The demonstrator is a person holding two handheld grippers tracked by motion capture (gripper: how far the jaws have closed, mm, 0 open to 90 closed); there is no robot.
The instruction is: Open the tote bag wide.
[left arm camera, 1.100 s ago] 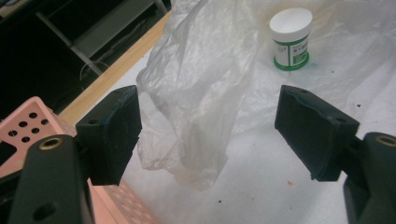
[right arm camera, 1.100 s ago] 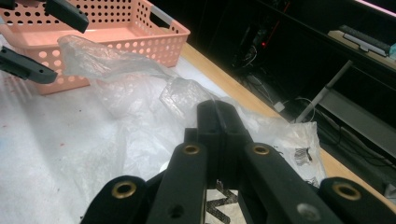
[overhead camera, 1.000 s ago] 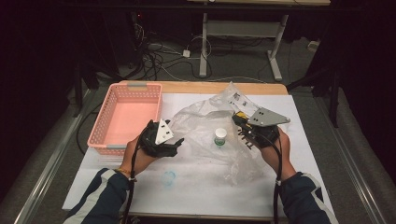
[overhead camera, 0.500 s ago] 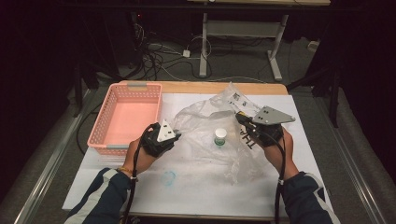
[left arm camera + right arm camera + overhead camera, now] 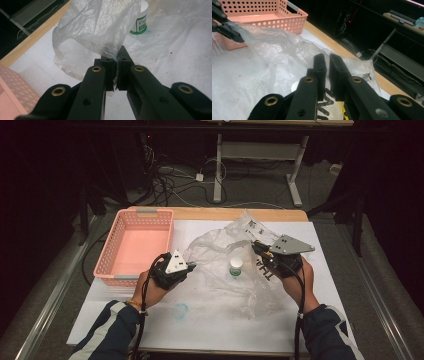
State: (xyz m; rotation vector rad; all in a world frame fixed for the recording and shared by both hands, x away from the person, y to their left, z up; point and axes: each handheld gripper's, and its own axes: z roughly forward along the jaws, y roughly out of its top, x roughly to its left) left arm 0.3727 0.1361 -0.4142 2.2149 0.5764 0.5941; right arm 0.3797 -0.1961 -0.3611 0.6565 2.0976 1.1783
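A crumpled clear plastic bag [image 5: 220, 247] lies on the white tabletop, with a small white-capped, green-labelled bottle [image 5: 235, 266] standing inside it. My left gripper [image 5: 191, 265] has just been closing and is shut on the bag's left edge. In the left gripper view the film [image 5: 95, 32] rises from between the pinched jaws of the left gripper [image 5: 113, 60], and the bottle [image 5: 140, 23] stands beyond. My right gripper [image 5: 255, 245] hovers over the bag's printed right side. The right gripper [image 5: 327, 62] has just been opening: its jaws stand a narrow slit apart, and I see no film between them.
A pink perforated basket [image 5: 102, 265] stands empty at the table's left, close behind the left hand. A small clear ring [image 5: 180, 311] lies near the front edge. Beyond the wooden far edge of the table are cables and desk legs.
The left gripper's jaws went from wide open to shut on the bag's left edge, after a slight shift right. Both hands otherwise held their places.
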